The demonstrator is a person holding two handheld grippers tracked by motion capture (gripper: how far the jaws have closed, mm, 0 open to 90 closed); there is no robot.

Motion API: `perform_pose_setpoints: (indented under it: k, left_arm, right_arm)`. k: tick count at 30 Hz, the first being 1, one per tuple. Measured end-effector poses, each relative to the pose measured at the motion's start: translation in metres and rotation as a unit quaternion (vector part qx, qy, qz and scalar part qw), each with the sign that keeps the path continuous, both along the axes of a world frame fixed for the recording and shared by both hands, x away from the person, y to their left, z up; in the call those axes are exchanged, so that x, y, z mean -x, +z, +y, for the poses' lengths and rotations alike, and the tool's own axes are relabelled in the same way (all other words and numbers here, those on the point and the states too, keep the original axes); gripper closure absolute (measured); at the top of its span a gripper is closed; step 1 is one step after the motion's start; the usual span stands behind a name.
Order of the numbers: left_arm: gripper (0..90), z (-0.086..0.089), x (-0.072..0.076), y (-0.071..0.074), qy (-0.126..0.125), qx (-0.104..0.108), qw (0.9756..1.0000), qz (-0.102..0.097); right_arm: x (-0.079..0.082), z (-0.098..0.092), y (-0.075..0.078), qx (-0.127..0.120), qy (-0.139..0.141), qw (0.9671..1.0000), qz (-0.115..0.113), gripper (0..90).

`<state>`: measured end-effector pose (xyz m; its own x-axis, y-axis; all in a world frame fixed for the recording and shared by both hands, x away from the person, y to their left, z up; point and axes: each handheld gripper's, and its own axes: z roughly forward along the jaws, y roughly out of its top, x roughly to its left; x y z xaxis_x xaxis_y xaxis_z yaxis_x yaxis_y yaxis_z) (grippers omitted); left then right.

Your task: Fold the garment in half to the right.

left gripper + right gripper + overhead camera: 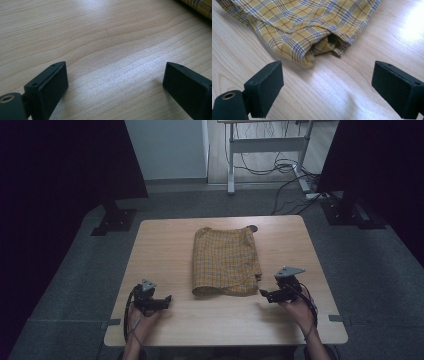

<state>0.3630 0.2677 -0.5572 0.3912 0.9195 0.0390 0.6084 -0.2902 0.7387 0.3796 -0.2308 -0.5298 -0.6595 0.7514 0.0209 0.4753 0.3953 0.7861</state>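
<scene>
Jaws: both pairs wide apart, nothing between them.
Right gripper (pixel 327 87): near folded yellow plaid cloth (pixel 307 27) corner.
Left gripper (pixel 115 85): over bare light wooden table (pixel 100 37).

Cloth (pixel 226 261): yellow ground with a plaid pattern of dark blue, brown and white lines. Desk (pixel 170 245): light wood finish with wavy grain. Left gripper (pixel 168 299) and right gripper (pixel 262 293): black bodies, matte black fingers (pixel 265 87), grey top plates. Floor (pixel 75 285): dark grey carpet.
</scene>
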Motion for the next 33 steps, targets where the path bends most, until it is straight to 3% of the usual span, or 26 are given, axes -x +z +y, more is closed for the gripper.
perform_pose_setpoints:
  k: [21, 33]
  left_arm:
    - [6.1, -0.001, 0.000, 0.000, 0.001, -0.001, 1.0000, 0.000]
    - [6.1, -0.001, 0.000, 0.000, 0.001, -0.001, 1.0000, 0.000]
  right_arm:
    - [0.029, -0.035, -0.002, -0.006, -0.029, 0.9995, -0.010, 10.0]
    - [0.047, -0.058, -0.014, -0.009, -0.054, 0.9985, -0.005, 10.0]
